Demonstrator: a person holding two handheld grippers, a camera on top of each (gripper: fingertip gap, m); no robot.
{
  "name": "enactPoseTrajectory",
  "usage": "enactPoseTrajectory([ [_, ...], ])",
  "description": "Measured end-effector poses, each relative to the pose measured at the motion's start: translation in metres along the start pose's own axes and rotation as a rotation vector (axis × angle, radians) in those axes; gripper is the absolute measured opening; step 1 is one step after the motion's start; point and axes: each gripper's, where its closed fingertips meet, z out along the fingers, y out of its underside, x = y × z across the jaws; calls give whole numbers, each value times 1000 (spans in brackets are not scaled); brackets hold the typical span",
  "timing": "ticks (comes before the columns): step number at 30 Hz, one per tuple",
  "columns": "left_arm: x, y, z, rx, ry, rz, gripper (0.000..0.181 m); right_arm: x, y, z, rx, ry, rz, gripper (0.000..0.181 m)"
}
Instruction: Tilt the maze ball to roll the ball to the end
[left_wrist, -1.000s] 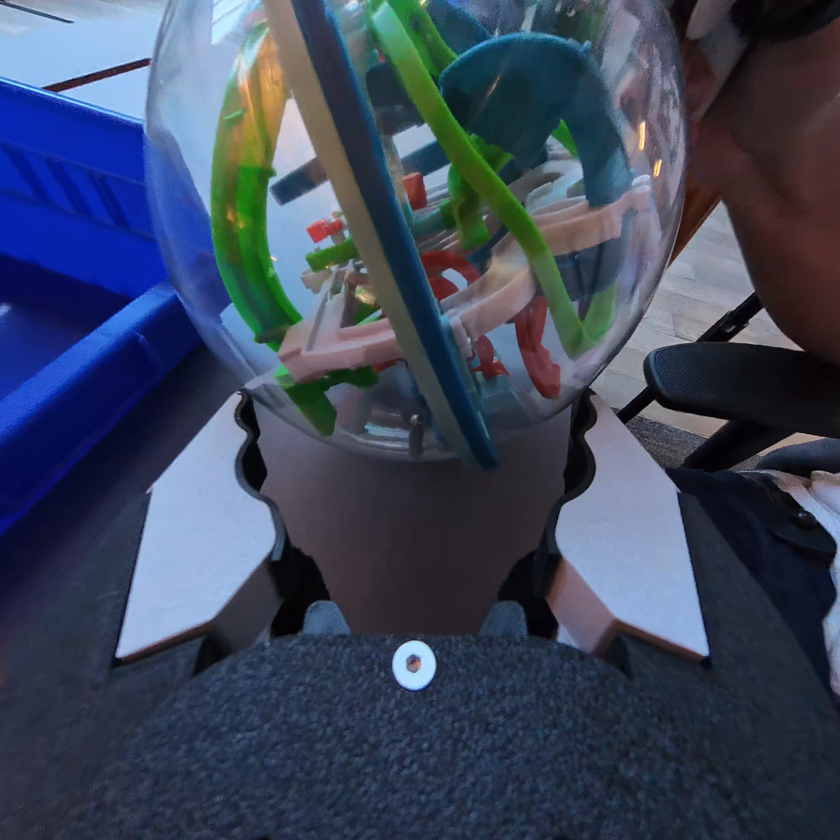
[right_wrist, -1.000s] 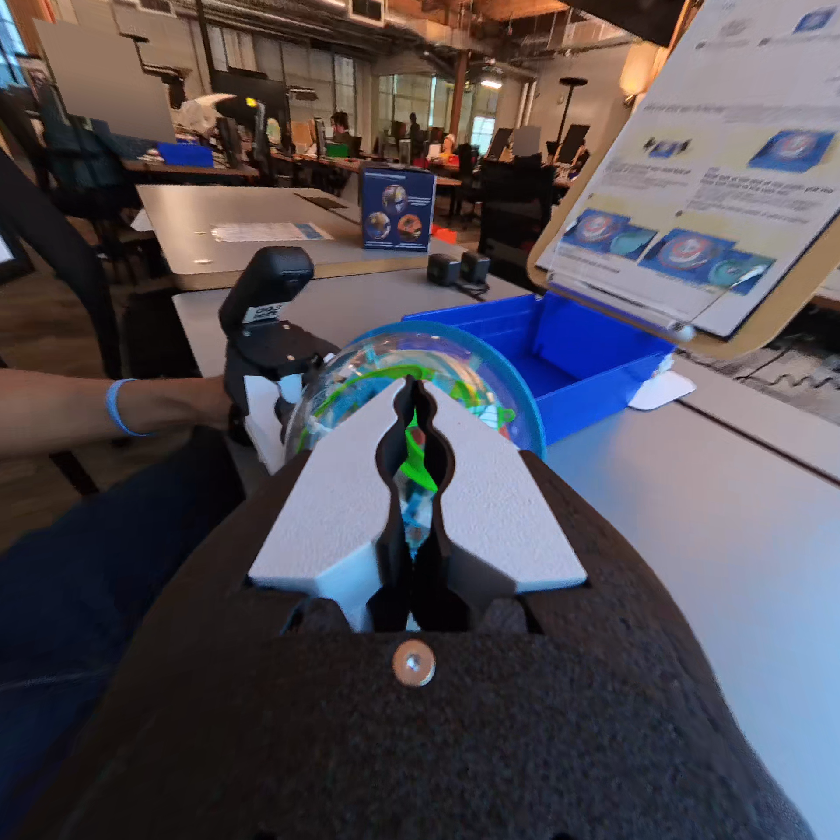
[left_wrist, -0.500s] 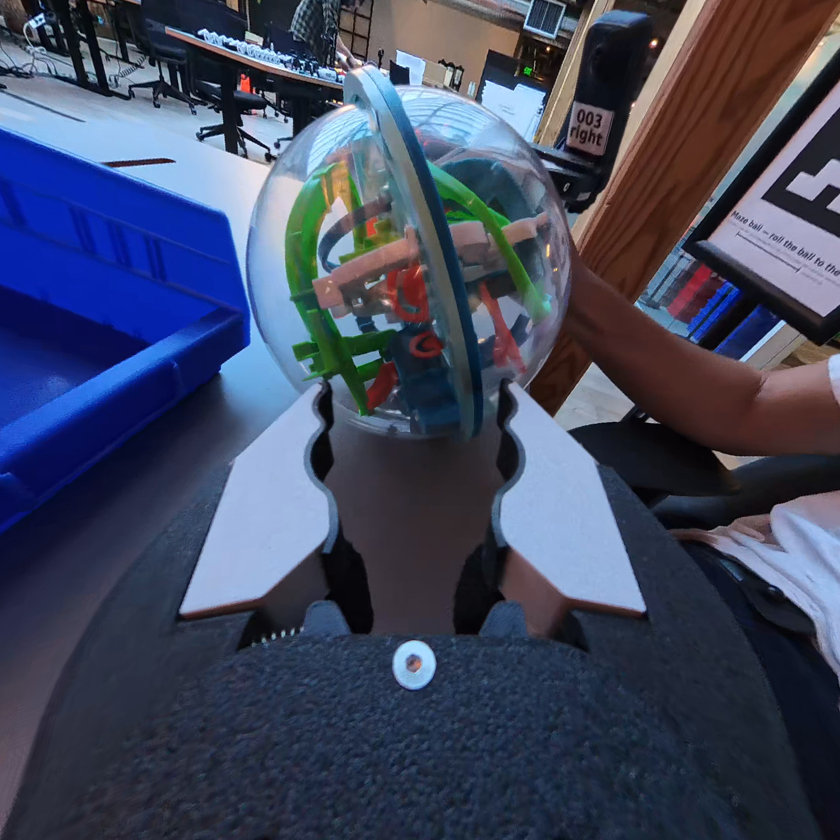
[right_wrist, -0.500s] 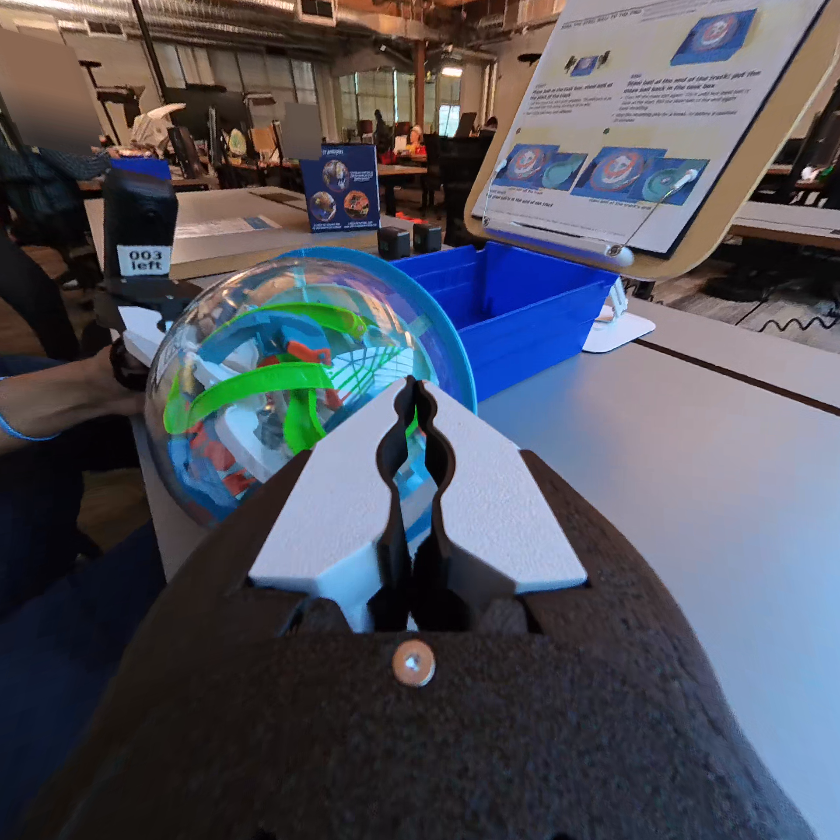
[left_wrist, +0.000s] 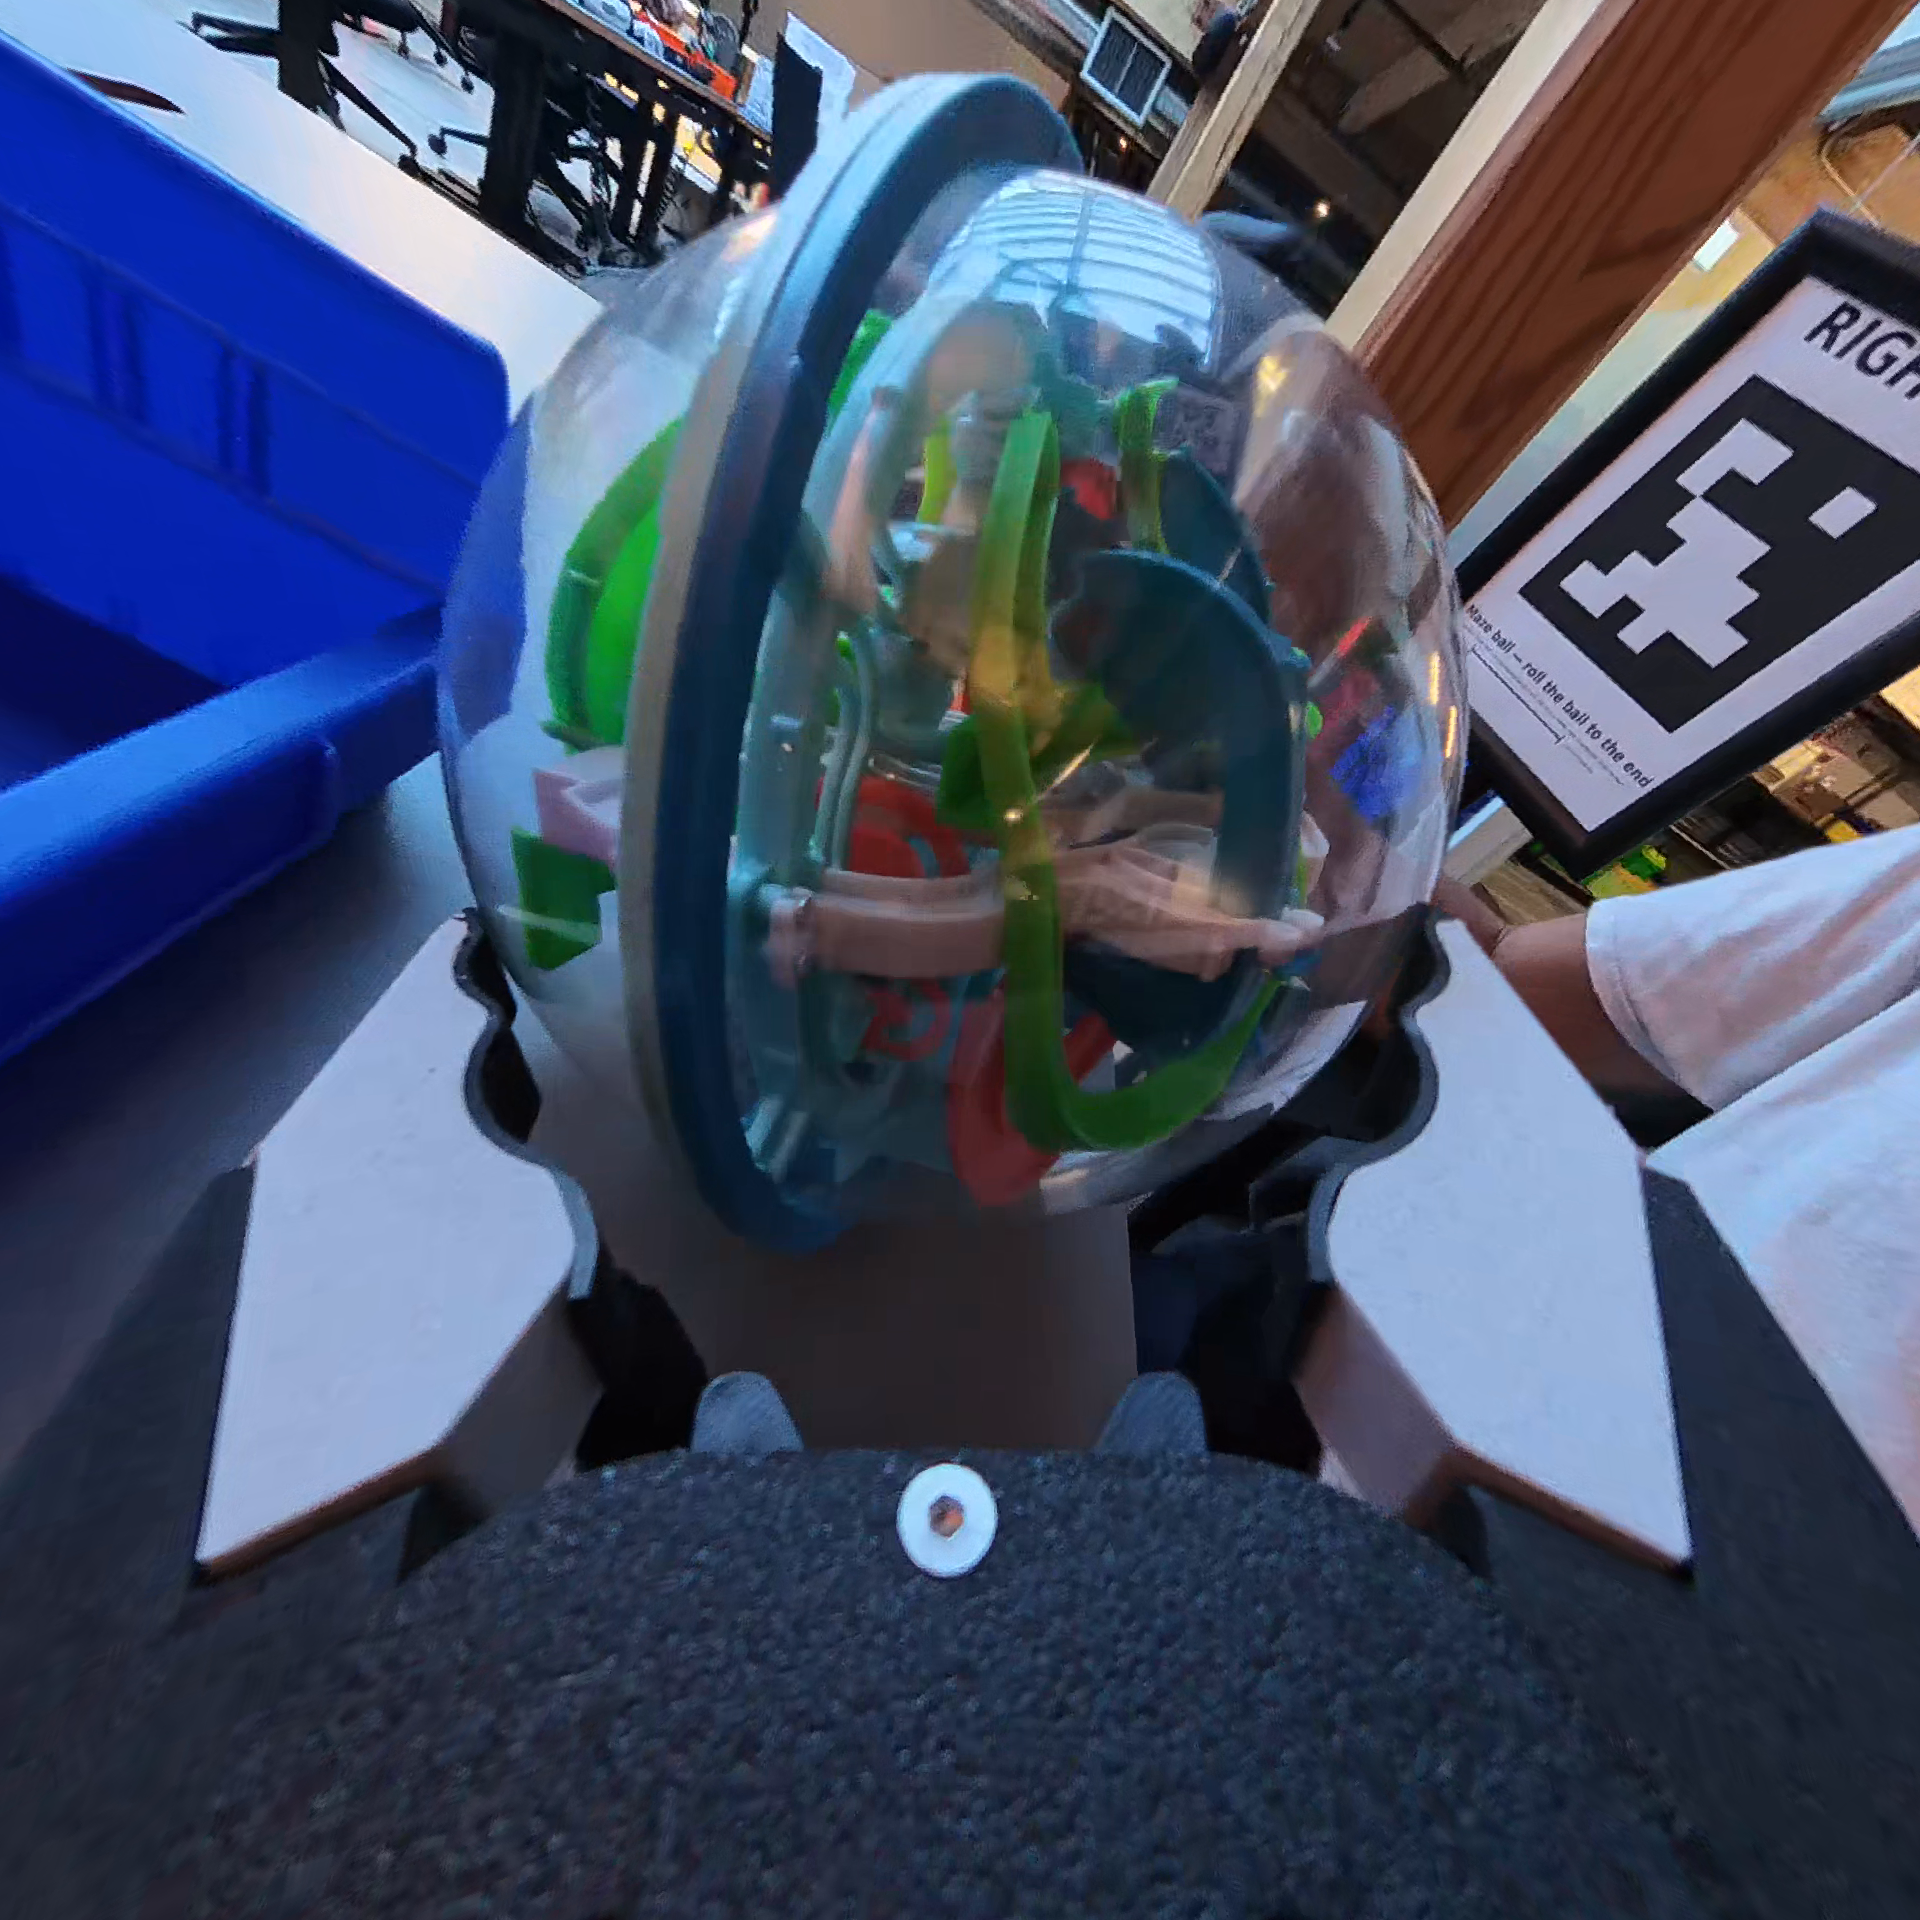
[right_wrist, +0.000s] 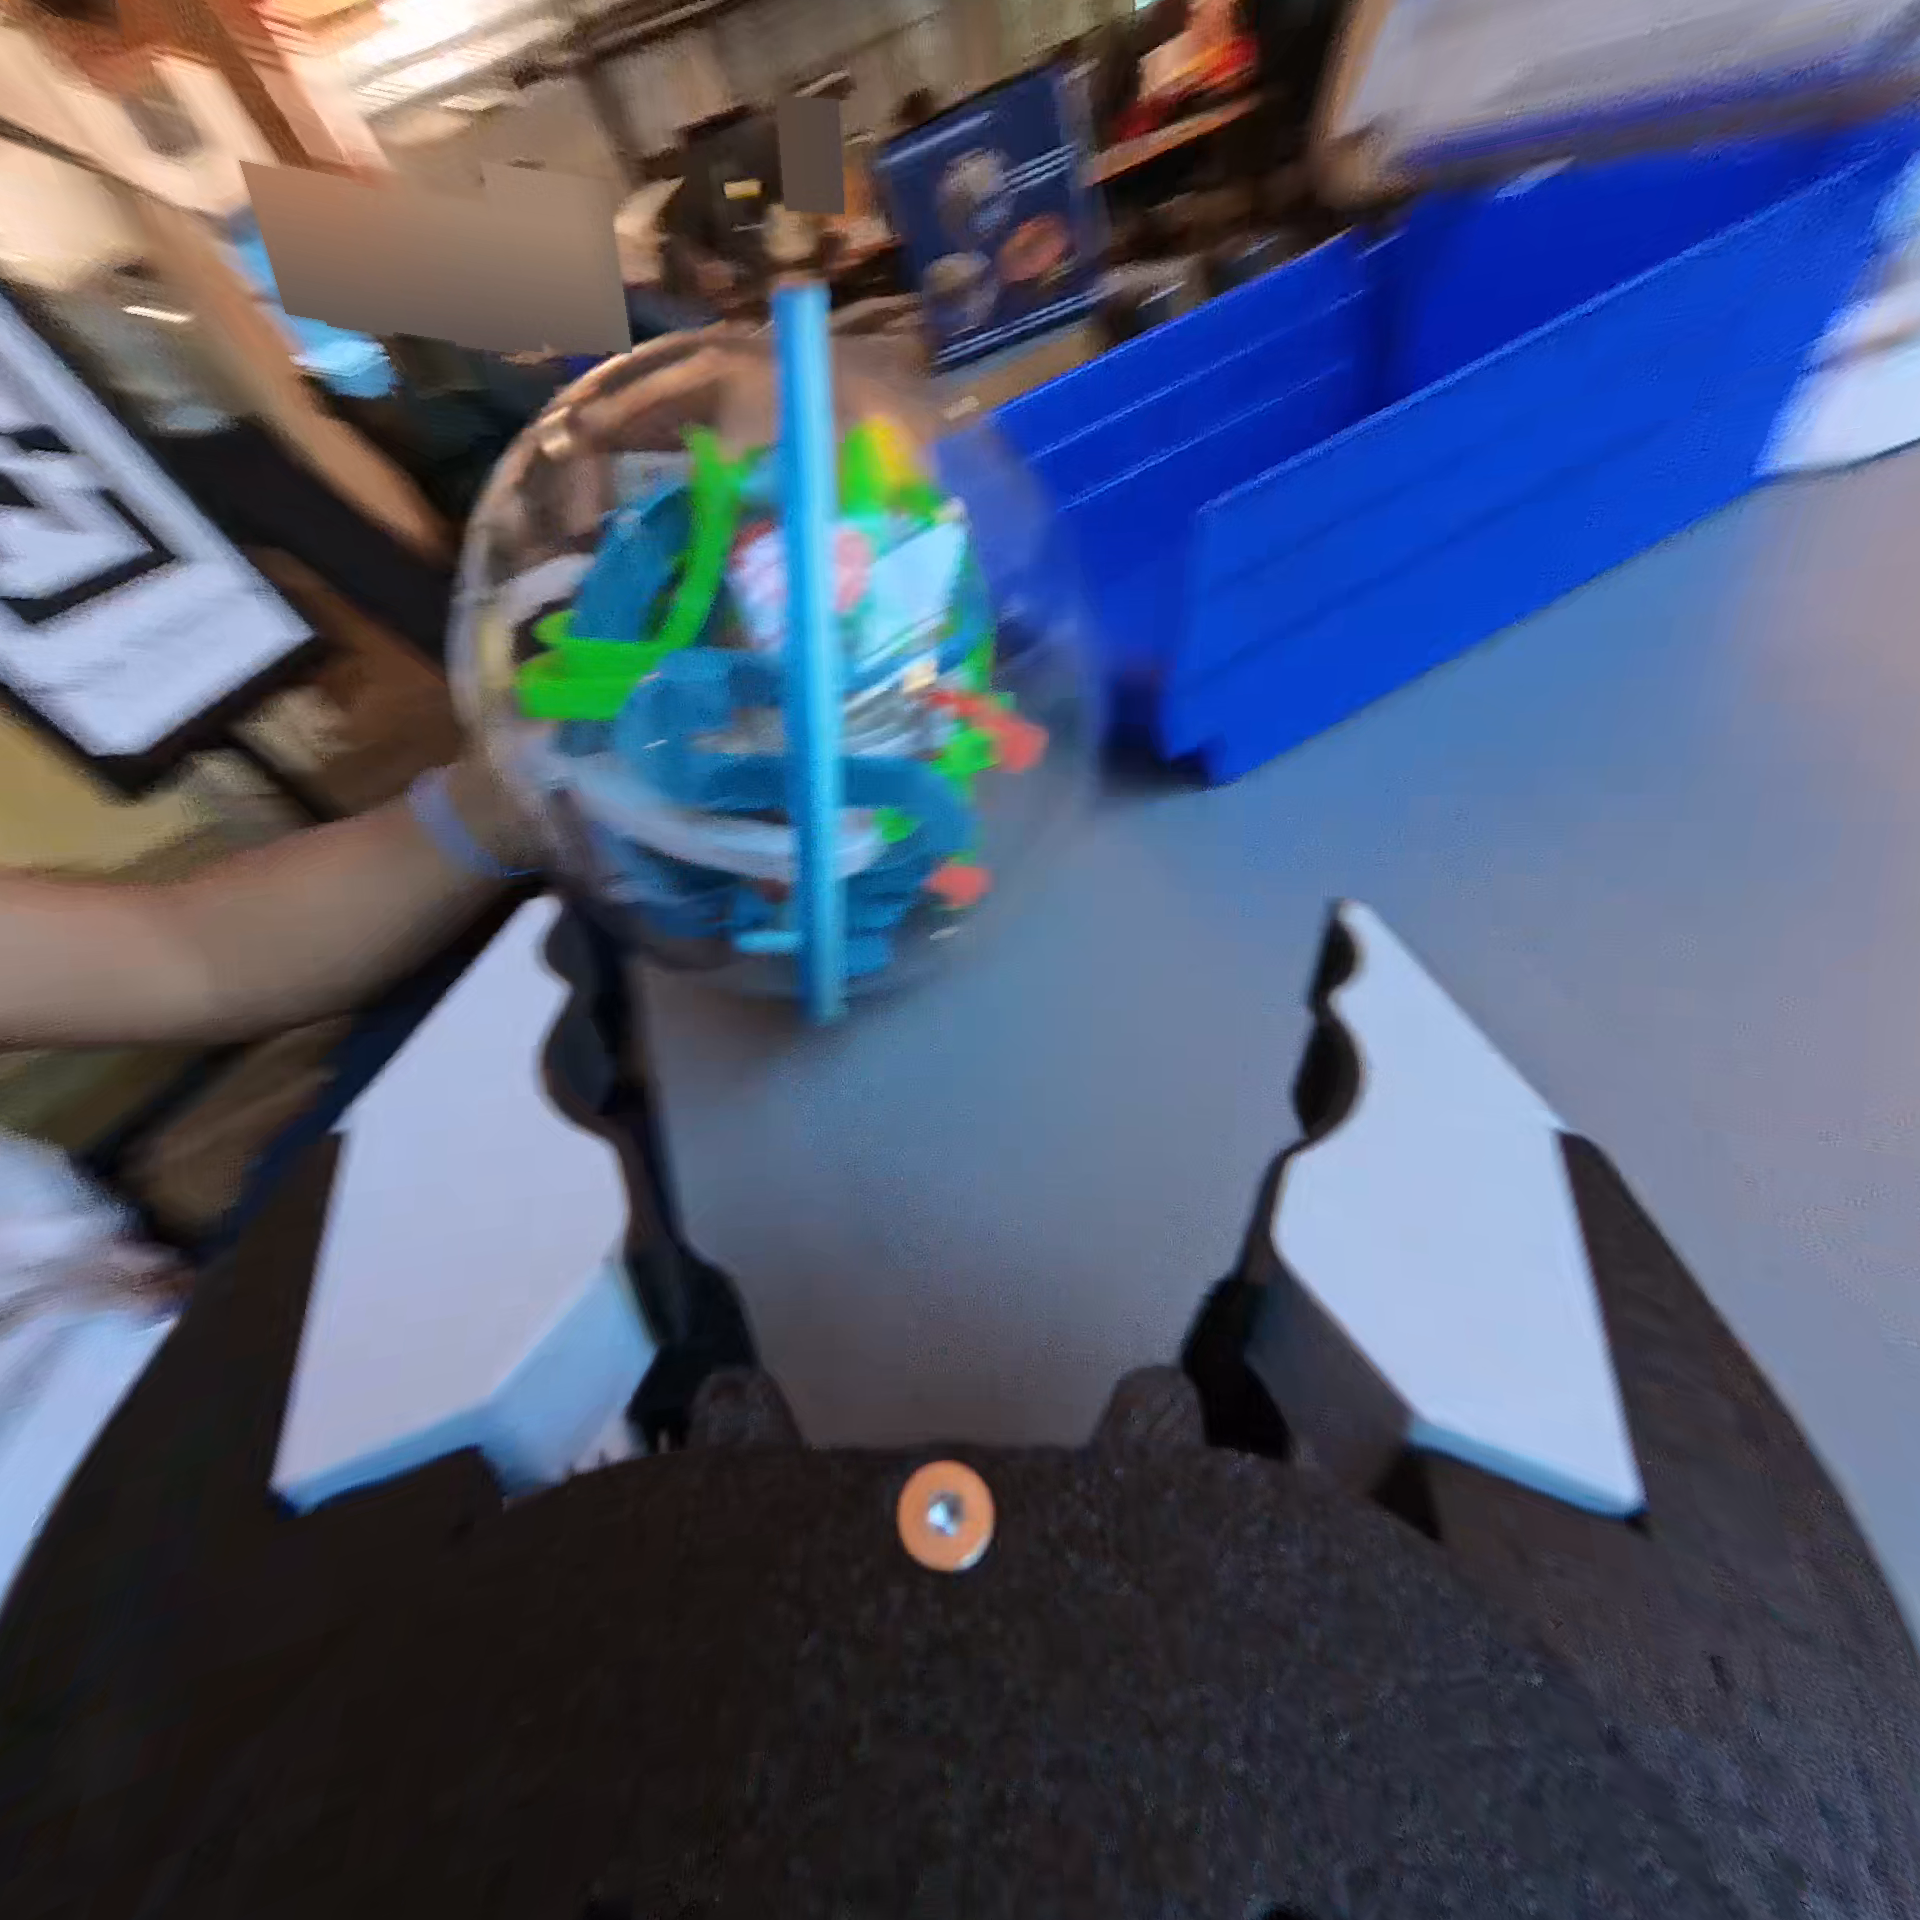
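Observation:
The maze ball (left_wrist: 987, 675) is a clear sphere with a blue ring and green, red and teal tracks inside. In the left wrist view it fills the gap of my left gripper (left_wrist: 951, 925). The jaws are spread wide and both tips press on the sphere's lower sides. In the blurred right wrist view the maze ball (right_wrist: 727, 675) stands ahead with its ring upright. My right gripper (right_wrist: 945, 914) is open and empty, just short of the sphere. I cannot make out the small ball inside.
A blue bin (left_wrist: 208, 727) lies left of the sphere on the grey table (right_wrist: 1455, 935); it also shows in the right wrist view (right_wrist: 1455, 520). A framed marker sign (left_wrist: 1704, 582) and a wooden post (left_wrist: 1610, 208) stand to the right. A forearm (right_wrist: 208, 925) reaches in beside the sphere.
My right gripper has opened, swung round and drawn back from the sphere. My left gripper has spread wider and moved forward around the sphere. The sphere has turned.

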Motion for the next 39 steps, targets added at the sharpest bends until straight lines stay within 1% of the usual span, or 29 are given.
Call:
enactPoseTrajectory([
  [1,0,0,1,-3,3,3,159,-15,10,11,-22,-86,33,140],
  [4,0,1,7,-10,-9,-7,159,-48,28,49,-75,-161,8,142],
  [5,1,2,9,-14,-28,-8,159,-46,28,62,-80,-83,-5,145],
  [6,1,2,10,-27,-59,9,159,-36,25,70,-76,31,-19,148],
  [8,10,-1,7,-65,-111,49,159,-43,19,72,-98,20,-64,153],
  [9,20,-10,4,-61,-132,71,159,-51,11,70,-99,7,-77,156],
  [10,36,-24,-1,-30,-150,117,159,-63,-4,67,-69,-2,-110,153],
  [12,82,-60,-14,47,-178,270,159,-100,-48,56,42,-8,-241,155],
  [15,176,-109,-31,116,-210,611,158,-175,-115,24,168,18,-563,153],
  [17,233,-125,-40,125,-228,803,159,-223,-144,2,215,56,-762,153],
  [19,272,-129,-45,115,-243,924,158,-261,-160,-15,251,89,-908,152],
  [22,307,-128,-48,119,-243,1023,158,-299,-170,-32,327,97,-1038,152],
  [24,325,-124,-47,145,-213,1079,158,-323,-173,-43,445,61,-1122,152],
  [26,344,-115,-46,166,-164,1158,157,-352,-168,-57,618,0,-1250,152],
  [27,350,-110,-47,173,-154,1185,157,-364,-165,-60,654,-24,-1298,152],
  [28,353,-107,-50,182,-168,1200,157,-367,-164,-58,615,-12,-1309,152],
  [29,351,-106,-54,185,-204,1213,157,-362,-163,-52,524,37,-1301,152],
  [31,340,-103,-61,170,-300,1261,157,-340,-156,-37,319,170,-1299,151],
  [32,335,-100,-66,164,-328,1279,157,-337,-153,-31,288,191,-1316,151],
  [34,335,-95,-74,185,-337,1297,158,-343,-150,-23,330,148,-1343,151],
  [36,340,-96,-78,209,-350,1318,158,-343,-151,-17,360,111,-1324,151],
  [37,339,-96,-80,197,-376,1334,157,-341,-150,-15,352,115,-1324,151],
  [39,342,-92,-84,179,-444,1435,157,-341,-148,-11,355,156,-1404,150],
])
